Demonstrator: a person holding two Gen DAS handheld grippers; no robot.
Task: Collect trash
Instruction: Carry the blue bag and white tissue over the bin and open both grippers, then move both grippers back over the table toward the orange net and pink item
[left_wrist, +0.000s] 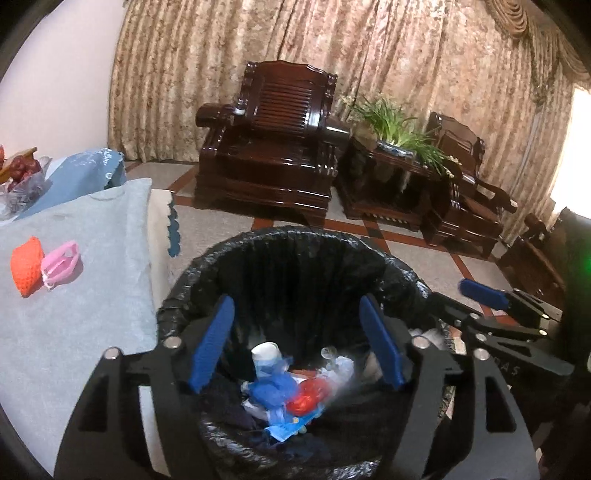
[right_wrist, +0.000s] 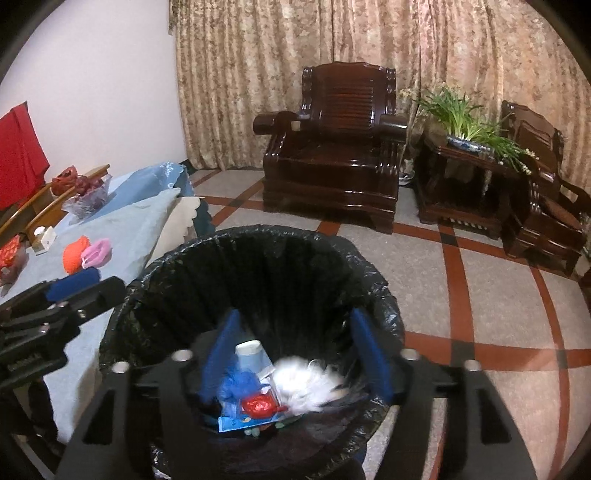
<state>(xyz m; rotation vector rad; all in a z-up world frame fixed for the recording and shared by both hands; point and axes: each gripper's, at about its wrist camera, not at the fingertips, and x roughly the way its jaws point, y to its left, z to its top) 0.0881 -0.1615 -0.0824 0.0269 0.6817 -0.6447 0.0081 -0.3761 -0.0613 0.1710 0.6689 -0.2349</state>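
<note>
A bin lined with a black bag (left_wrist: 295, 236) (right_wrist: 277, 232) stands on the floor beside the table. Both grippers hover over its mouth. My left gripper (left_wrist: 295, 301) is open, its blue pads (left_wrist: 212, 343) wide apart and touching nothing. My right gripper (right_wrist: 295, 314) is open too. A blurred white clump (right_wrist: 310, 384) shows between its fingers, clear of both pads, above the trash. Inside the bin lie a paper cup (left_wrist: 266, 350) (right_wrist: 251, 354), crumpled blue plastic (left_wrist: 273, 391) (right_wrist: 236, 384) and a red wrapper (left_wrist: 308, 397) (right_wrist: 260, 406).
The table under a light blue cloth (left_wrist: 74, 332) (right_wrist: 122, 236) is left of the bin, with an orange knitted pouch (left_wrist: 26, 266) and a pink pouch (left_wrist: 61, 264) on it. A dark wooden armchair (left_wrist: 273, 147) and a side table with a plant (left_wrist: 388, 122) stand beyond on tiled floor.
</note>
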